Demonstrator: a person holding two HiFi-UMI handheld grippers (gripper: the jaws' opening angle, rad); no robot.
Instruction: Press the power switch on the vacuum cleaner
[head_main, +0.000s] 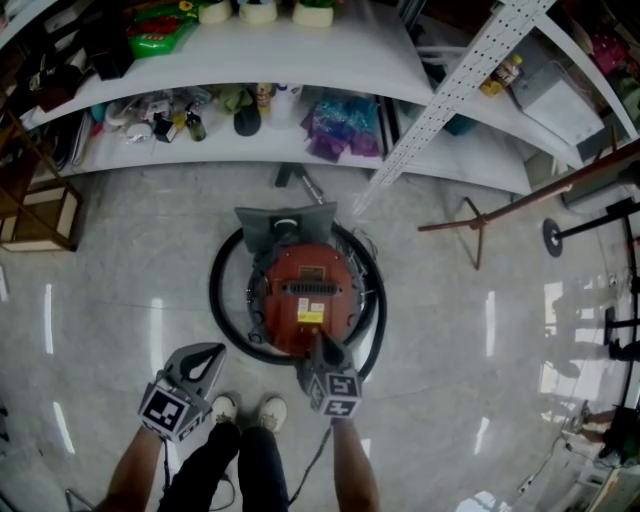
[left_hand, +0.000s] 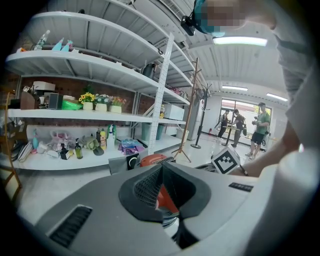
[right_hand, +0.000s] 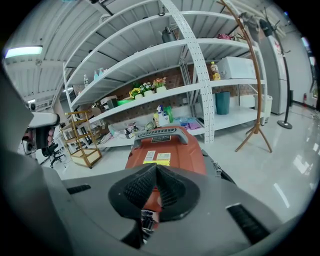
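Before shelf (head_main: 300, 55), hose (head_main: 216, 292) rings vacuum cleaner (head_main: 305, 285); right gripper (head_main: 319, 340) at its rear, left gripper (head_main: 216, 351) aside, both closed.

The left gripper (head_main: 212, 352) and right gripper (head_main: 322, 348) have pale grey shells, black ribbed pads (right_hand: 137, 187) and cubes (head_main: 168, 408) with black-and-white square markers. A dark slotted patch (left_hand: 70, 226) marks each shell. The person wears dark trousers (head_main: 240, 462) and white shoes (head_main: 272, 412).
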